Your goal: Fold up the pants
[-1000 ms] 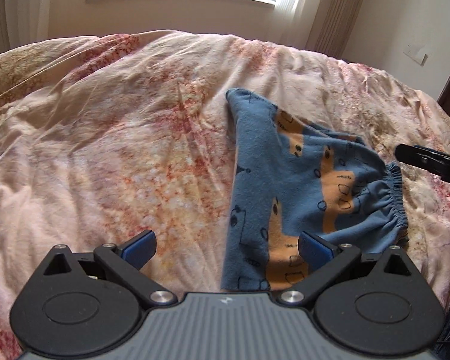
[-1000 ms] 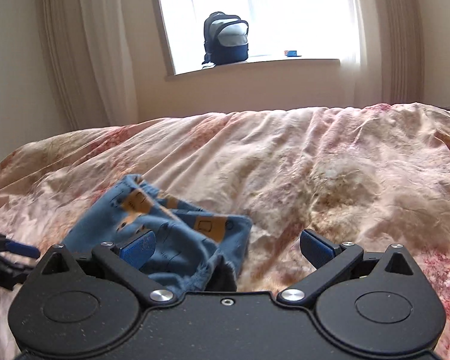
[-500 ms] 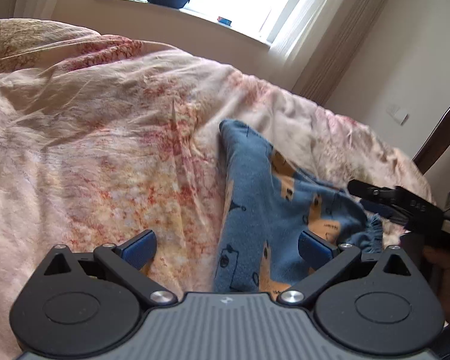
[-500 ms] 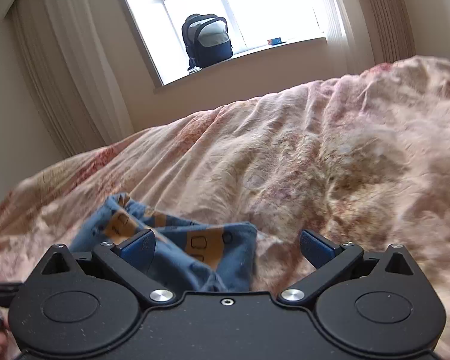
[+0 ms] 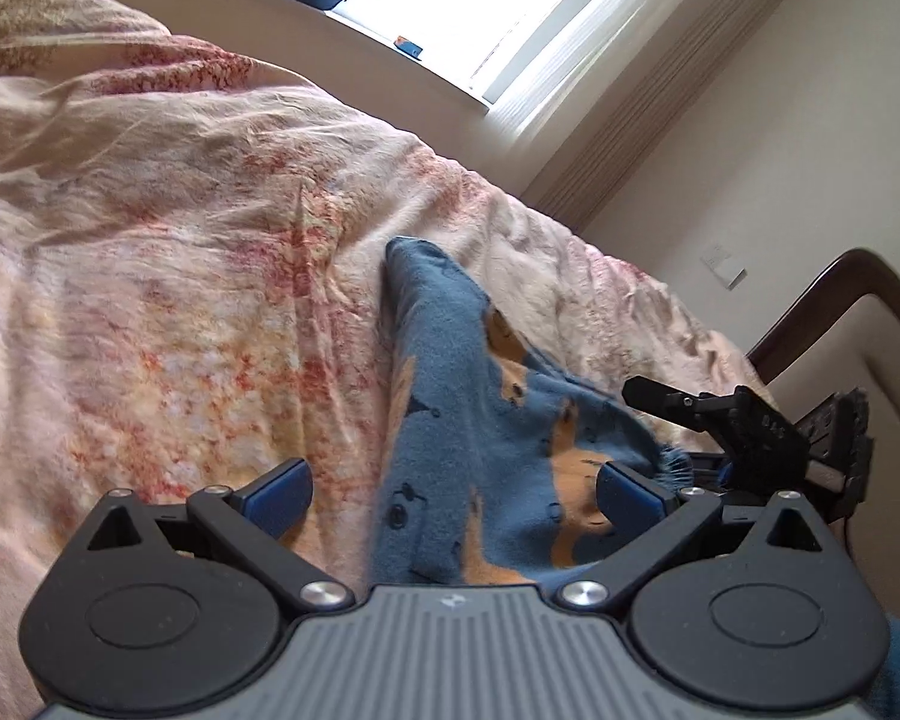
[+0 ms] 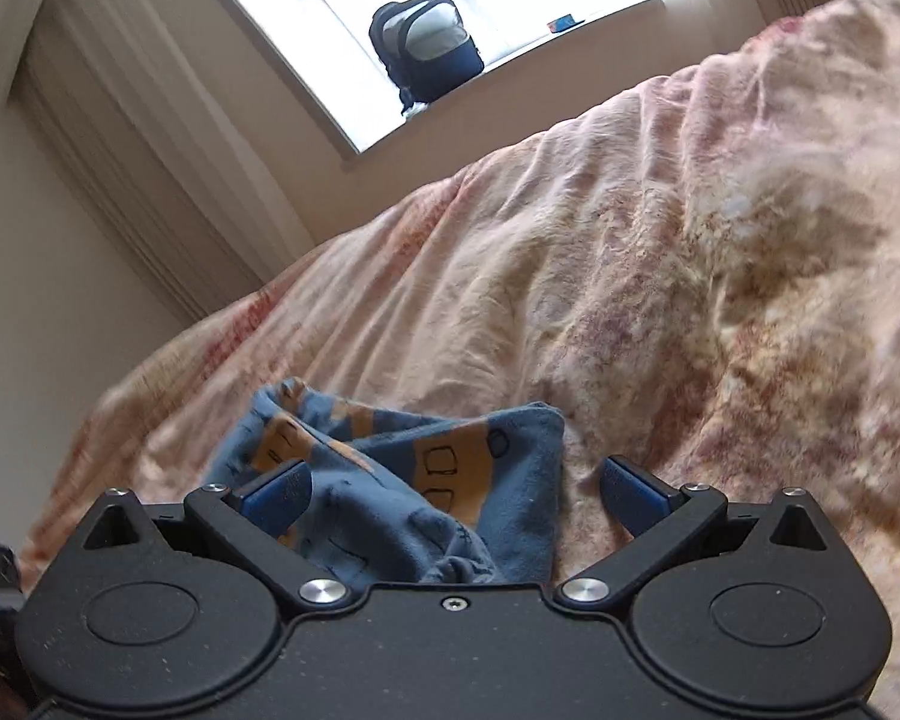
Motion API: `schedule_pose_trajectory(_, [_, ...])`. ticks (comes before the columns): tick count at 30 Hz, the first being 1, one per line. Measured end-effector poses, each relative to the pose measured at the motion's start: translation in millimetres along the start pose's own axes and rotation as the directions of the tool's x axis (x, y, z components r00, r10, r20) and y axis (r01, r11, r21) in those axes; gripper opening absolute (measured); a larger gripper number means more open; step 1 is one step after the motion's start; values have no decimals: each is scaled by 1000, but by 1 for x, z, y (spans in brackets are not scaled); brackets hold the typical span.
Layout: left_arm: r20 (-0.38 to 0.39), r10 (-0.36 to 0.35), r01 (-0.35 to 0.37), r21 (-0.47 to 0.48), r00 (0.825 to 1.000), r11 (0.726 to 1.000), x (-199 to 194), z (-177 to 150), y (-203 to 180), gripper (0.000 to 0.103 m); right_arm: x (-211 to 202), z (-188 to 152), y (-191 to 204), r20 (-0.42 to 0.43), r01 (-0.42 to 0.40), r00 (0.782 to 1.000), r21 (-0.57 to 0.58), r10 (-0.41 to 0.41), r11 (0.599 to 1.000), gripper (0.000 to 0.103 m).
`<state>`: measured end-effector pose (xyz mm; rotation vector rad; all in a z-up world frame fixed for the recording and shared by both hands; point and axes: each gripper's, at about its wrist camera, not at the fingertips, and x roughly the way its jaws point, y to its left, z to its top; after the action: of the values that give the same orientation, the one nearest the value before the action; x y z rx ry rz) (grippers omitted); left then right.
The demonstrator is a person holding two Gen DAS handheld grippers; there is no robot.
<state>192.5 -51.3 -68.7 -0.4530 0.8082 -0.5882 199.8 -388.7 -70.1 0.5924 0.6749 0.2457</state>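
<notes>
Wide bare quilt (image 5: 168, 276) was seen left of the pants (image 5: 468, 432), whose long axis ran near to far. Left gripper (image 5: 453, 489) and right gripper (image 6: 453, 489) were spread open over them.

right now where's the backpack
The backpack sits on the windowsill beyond the far edge of the bed, top centre in the right wrist view. In the left wrist view it shows at the top edge, partly cut off.

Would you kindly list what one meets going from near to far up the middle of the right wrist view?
Pants → floral bedspread → wall under the window → backpack on the windowsill.
</notes>
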Motion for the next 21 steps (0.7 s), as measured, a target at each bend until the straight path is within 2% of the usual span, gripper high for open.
schedule_pose_trajectory(3, [1, -40, 40, -18, 999, 999, -4, 1, -2, 103, -4, 2, 0, 23, -14, 1000, 2, 14, 1000, 97])
schedule_pose_trajectory(5, [1, -53, 53, 6, 999, 999, -4, 1, -4, 103, -6, 3, 1, 27, -19, 999, -4, 19, 1000, 95])
schedule_pose_trajectory(12, [-56, -17, 18, 32, 998, 999, 4, -2, -3, 103, 3, -1, -9, 5, 22, 1000, 10, -22, 1000, 85])
schedule_pose_trajectory(14, [-61, 0, 2, 36, 998, 999, 4, -1, -3, 103, 5, -1, -10, 8, 40, 999, 11, -40, 999, 77])
schedule_pose_trajectory(16, [-69, 13, -10, 37, 998, 999, 5, 0, -3, 102, 5, -1, -10, 5, 66, 998, 4, -66, 998, 53])
schedule_pose_trajectory(18, [-78, 25, -22, 39, 997, 999, 5, 0, -3, 98, 7, -2, -10, 1, 86, 996, -2, -86, 996, 40])
schedule_pose_trajectory(21, [-94, 64, -59, 50, 994, 997, 6, 2, -6, 90, 8, -3, -5, 3, 102, 995, -36, -102, 994, 33])
